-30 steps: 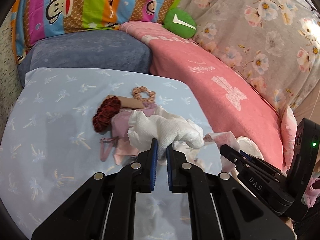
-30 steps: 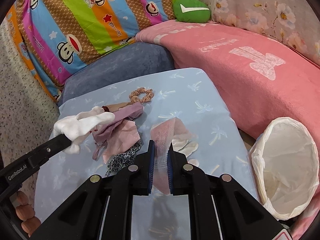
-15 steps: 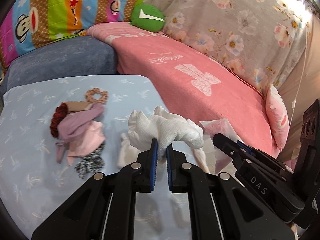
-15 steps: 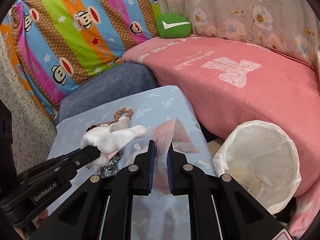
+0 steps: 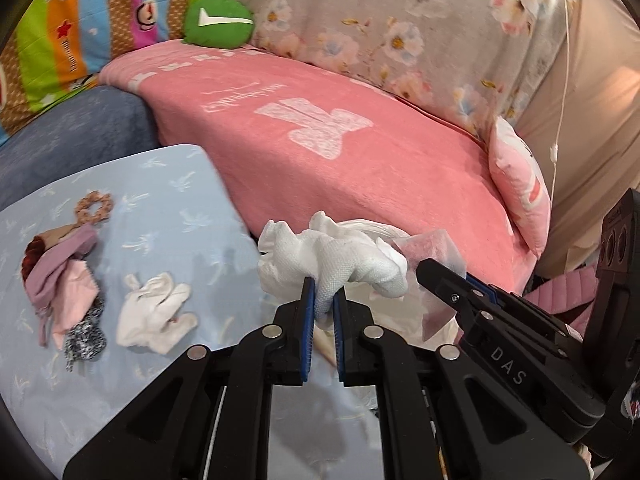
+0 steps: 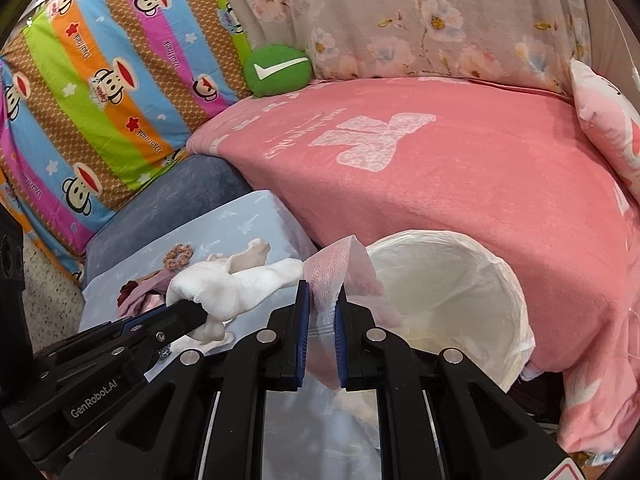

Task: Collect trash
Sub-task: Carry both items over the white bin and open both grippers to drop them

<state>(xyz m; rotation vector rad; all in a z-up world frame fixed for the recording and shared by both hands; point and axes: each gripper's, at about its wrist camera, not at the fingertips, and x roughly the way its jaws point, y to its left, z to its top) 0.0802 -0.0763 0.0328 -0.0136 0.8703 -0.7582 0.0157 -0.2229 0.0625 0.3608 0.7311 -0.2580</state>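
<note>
My left gripper [image 5: 323, 300] is shut on a crumpled white tissue wad [image 5: 340, 258], held in the air past the right edge of the light blue table [image 5: 168, 200]. My right gripper [image 6: 322, 300] is shut on a thin pink wrapper [image 6: 340, 268] and holds it at the near rim of the white-lined trash bin [image 6: 452, 292]. The left gripper and its wad also show in the right wrist view [image 6: 236, 284], just left of the wrapper. Another white tissue [image 5: 154, 312] lies on the table.
On the table lie a heap of pink and purple cloth [image 5: 60, 280], a leopard-print scrap [image 5: 86, 336] and a beige scrunchie [image 5: 94, 206]. A pink-covered couch [image 6: 440, 184] stands behind the bin, with a green cushion [image 6: 278, 70] and a striped monkey-print pillow [image 6: 100, 80].
Both grippers have swung right, away from the table and toward the trash bin, each still holding its item. The bin now sits right in front of the right gripper.
</note>
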